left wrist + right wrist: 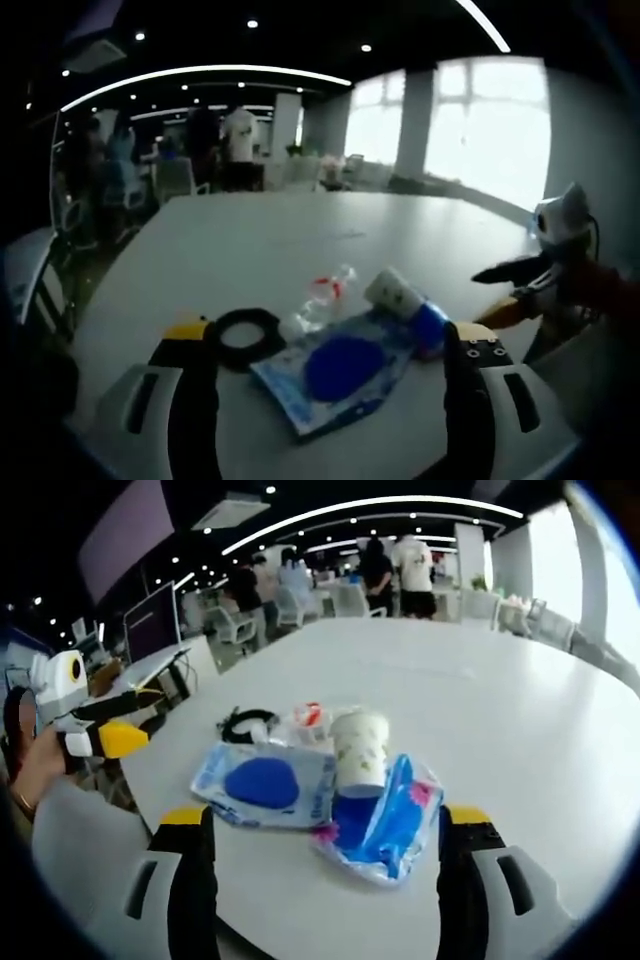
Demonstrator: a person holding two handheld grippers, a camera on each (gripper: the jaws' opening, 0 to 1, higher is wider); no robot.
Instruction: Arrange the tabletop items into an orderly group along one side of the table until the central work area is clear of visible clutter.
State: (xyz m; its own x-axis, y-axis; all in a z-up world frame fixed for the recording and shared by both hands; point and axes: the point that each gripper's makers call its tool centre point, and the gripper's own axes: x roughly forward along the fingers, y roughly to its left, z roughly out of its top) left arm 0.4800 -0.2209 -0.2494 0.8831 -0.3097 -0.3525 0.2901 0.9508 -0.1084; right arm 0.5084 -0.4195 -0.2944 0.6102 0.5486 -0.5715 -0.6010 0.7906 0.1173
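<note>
- Left gripper (330, 390), left gripper view: the jaws stand wide apart and hold nothing. The two black fingers with yellow tips rise at 7 and 5 o'clock.
- Right gripper (325, 865), right gripper view: the jaws are spread and empty. The fingers rise at 7 and 5 o'clock, flanking the clutter.
- Table (300, 240): a large white top. The items sit in a cluster near its near edge, between the jaws in both views.
- Flat packet (335, 370): pale blue wrapper with a dark blue round patch, lying flat just ahead of the left gripper, at 6 o'clock in the left gripper view. In the right gripper view it lies at 8 o'clock from the cup.
- Paper cup (359, 750): white. It stands upright at the centre of the right gripper view, touching the blue bag.
- Blue bag (385, 825): crumpled, glossy, with pink marks, at 5 o'clock from the cup.
- Plastic bottle (322, 297): clear, with a red band, lying on its side just beyond the flat packet.
- Black ring (245, 335): lies flat at 9 o'clock from the flat packet, just beside the left finger of the left gripper.
- The right gripper enters the left gripper view at 3 o'clock; a hand (40, 765) holding the left gripper enters the right gripper view at 9 o'clock.
- People (400, 565) stand well beyond the far end of the table, among chairs (235, 625).
</note>
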